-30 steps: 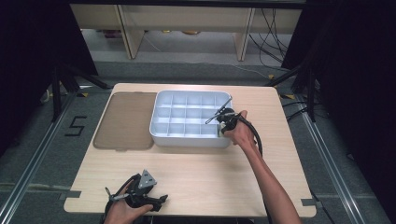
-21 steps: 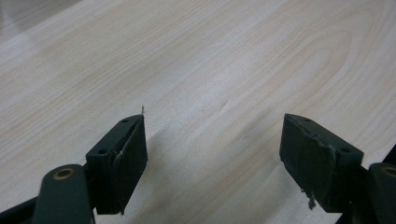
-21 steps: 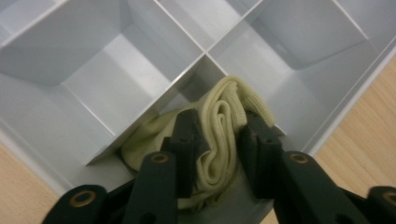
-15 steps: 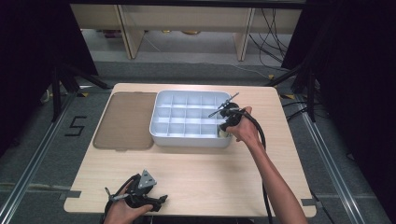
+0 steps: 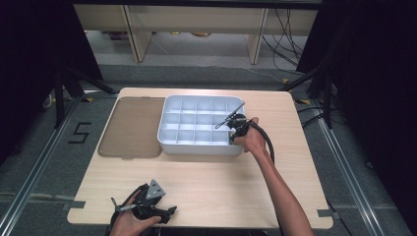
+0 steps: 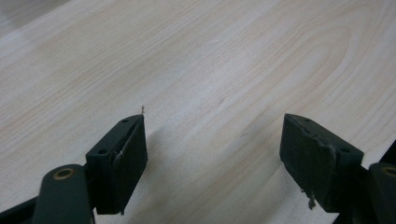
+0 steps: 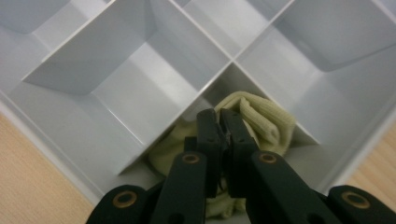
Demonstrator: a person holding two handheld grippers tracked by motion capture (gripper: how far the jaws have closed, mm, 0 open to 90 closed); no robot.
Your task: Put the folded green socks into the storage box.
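A white tray (image 5: 196, 99) split into several compartments stands at the table's far middle. In the right gripper view a pale yellow sock (image 7: 267, 120) lies bunched in one corner compartment of the tray (image 7: 116, 70). My right gripper (image 7: 219, 114) points down into that compartment, and its jaws have just been closing. The pads now meet, their tips resting on the sock, and I see no fabric between them. From above, the right gripper (image 5: 232, 132) is at the tray's near right corner. My left gripper (image 5: 164, 209) waits at the table's near edge, open over bare wood (image 6: 212, 154).
A flat brown lid (image 5: 133, 127) lies on the table just left of the tray. The light wooden table (image 5: 211, 187) has bare room between the tray and the near edge. A black cable trails from the right gripper along the forearm.
The right gripper's jaws have closed together and dipped lower into the tray's near right corner compartment. The left hand and its gripper have stayed where they were.
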